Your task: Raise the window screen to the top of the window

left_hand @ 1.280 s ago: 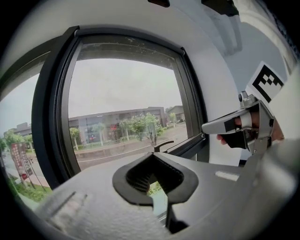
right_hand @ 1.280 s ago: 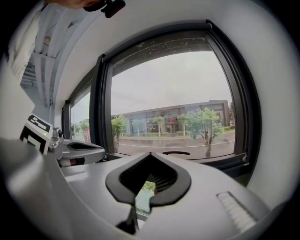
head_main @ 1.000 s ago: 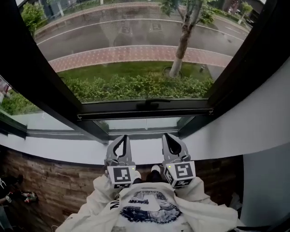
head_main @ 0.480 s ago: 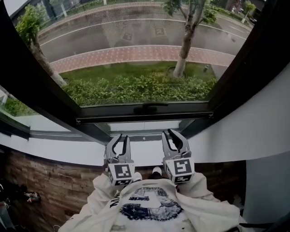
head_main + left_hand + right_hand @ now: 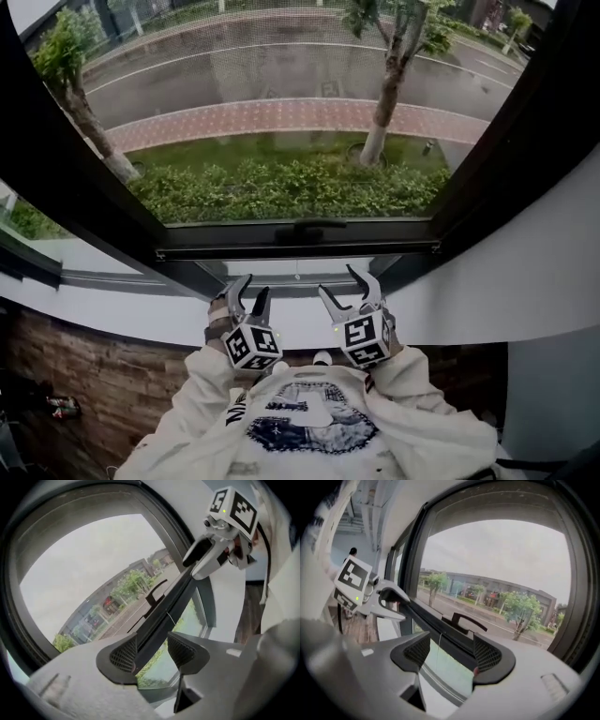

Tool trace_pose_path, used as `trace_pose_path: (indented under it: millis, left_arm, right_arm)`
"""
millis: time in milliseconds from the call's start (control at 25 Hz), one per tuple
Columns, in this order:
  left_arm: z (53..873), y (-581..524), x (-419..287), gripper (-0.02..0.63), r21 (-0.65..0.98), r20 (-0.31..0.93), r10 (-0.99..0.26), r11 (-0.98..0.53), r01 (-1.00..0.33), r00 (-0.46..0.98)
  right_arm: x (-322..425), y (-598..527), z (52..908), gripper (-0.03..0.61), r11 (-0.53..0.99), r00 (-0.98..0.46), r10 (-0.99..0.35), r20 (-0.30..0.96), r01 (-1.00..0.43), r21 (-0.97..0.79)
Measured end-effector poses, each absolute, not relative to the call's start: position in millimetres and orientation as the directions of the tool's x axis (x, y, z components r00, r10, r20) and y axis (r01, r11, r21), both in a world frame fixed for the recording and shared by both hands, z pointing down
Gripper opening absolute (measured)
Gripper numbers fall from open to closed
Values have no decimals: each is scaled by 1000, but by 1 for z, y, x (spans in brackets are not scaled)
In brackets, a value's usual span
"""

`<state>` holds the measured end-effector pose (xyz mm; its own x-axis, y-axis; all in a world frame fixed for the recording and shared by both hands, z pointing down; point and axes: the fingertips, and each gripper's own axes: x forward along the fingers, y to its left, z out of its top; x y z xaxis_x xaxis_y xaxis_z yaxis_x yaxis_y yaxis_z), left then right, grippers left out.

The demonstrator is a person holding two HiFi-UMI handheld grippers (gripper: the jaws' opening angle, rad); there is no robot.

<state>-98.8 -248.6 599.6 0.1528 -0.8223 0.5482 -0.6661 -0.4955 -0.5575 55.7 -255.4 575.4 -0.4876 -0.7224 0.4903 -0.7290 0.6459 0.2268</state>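
Note:
The window screen's dark bottom bar [image 5: 234, 251] runs across the low part of the window, with a black handle [image 5: 307, 228] at its middle; mesh covers the opening above it. Both grippers hover over the white sill, just below the bar and apart from it. My left gripper [image 5: 249, 292] is left of the handle, and its jaws are opening with nothing between them. My right gripper [image 5: 345, 286] is right of the handle, jaws likewise opening and empty. In the left gripper view the bar [image 5: 159, 613] shows through the gap of the left gripper [image 5: 152, 651]. The right gripper [image 5: 452, 651] looks toward the handle [image 5: 464, 620].
A white sill [image 5: 141, 314] runs under the window, with a brick-patterned wall [image 5: 103, 394] below it. A fixed glass pane [image 5: 272, 266] sits under the bar. Black frame posts [image 5: 56, 169] flank the opening, and a white wall [image 5: 553, 272] stands at the right.
Both grippers went from shut to open. Each has rolled outward and dropped a little toward the person's chest.

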Motion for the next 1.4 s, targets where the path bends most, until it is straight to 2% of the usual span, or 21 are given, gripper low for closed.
trace_pose_path:
  millis: [160, 320, 560, 960, 1200, 1280, 1400]
  left_arm:
    - [622, -264, -110, 216, -682, 570, -816, -536, -498, 97]
    - [633, -284, -115, 215, -759, 557, -827, -542, -361, 71]
    - [657, -301, -120, 215, -773, 594, -803, -585, -245, 42]
    - [692, -316, -139, 215, -759, 634, -773, -616, -211, -26]
    - [694, -320, -139, 213, -781, 604, -796, -588, -210, -17]
    - [696, -320, -137, 213, -788, 592, -806, -575, -219, -14]
    - [701, -319, -136, 215, -795, 586, -809, -568, -213, -33]
  right_arm:
    - [52, -263, 626, 304, 731, -424, -663, 617, -546, 409]
    - [55, -282, 651, 304, 719, -339, -693, 636, -383, 580]
    - [57, -301, 672, 298, 731, -271, -683, 679, -248, 636]
    - [57, -315, 705, 265, 735, -194, -678, 709, -173, 656]
    - [67, -327, 705, 232, 643, -103, -765, 635, -71, 763]
    - [68, -327, 706, 210, 624, -84, -781, 619, -65, 779]
    - [68, -328, 709, 215, 617, -67, -787, 613, -61, 785]
